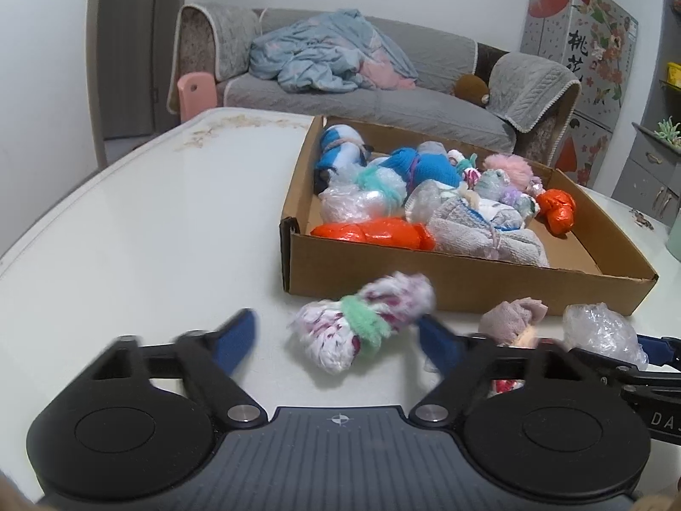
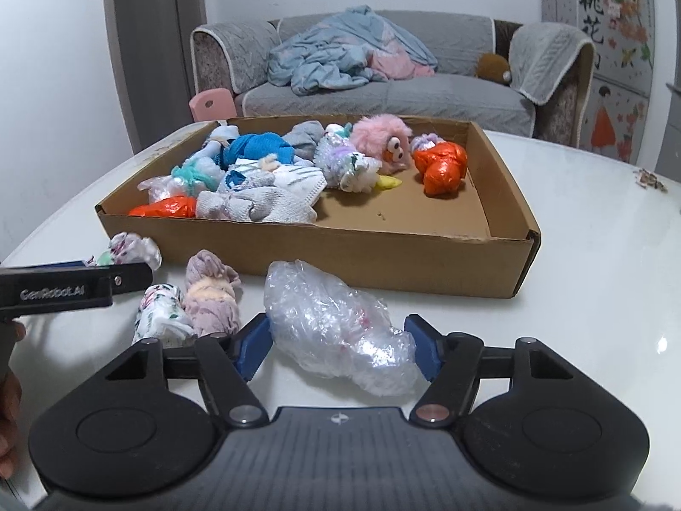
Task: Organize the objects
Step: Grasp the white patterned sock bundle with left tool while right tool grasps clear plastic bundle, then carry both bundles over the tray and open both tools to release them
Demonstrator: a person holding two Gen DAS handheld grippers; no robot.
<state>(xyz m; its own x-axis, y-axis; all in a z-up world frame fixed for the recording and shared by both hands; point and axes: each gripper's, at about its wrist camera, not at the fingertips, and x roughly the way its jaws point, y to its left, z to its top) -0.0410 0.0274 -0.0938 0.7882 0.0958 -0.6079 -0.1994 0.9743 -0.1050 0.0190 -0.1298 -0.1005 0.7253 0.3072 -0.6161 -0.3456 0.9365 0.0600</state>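
Note:
A cardboard tray (image 1: 425, 272) (image 2: 383, 255) on the white table holds several bundles of socks, plastic bags and a pink plush toy (image 2: 383, 140). My left gripper (image 1: 336, 340) is open around a white-and-pink cloth bundle with a green tie (image 1: 361, 319) lying in front of the tray; the fingers are blurred. My right gripper (image 2: 338, 349) is open around a clear plastic bag bundle (image 2: 336, 328), also seen in the left wrist view (image 1: 600, 332). A mauve sock bundle (image 2: 210, 298) (image 1: 510, 319) and a floral bundle (image 2: 159, 311) lie between the grippers.
The white table (image 1: 149, 221) (image 2: 596, 234) extends left and right of the tray. A grey sofa (image 2: 383, 93) with a blue blanket stands behind, with a pink chair (image 1: 196, 89) at the table's far edge. Crumbs (image 2: 649, 179) lie at the right.

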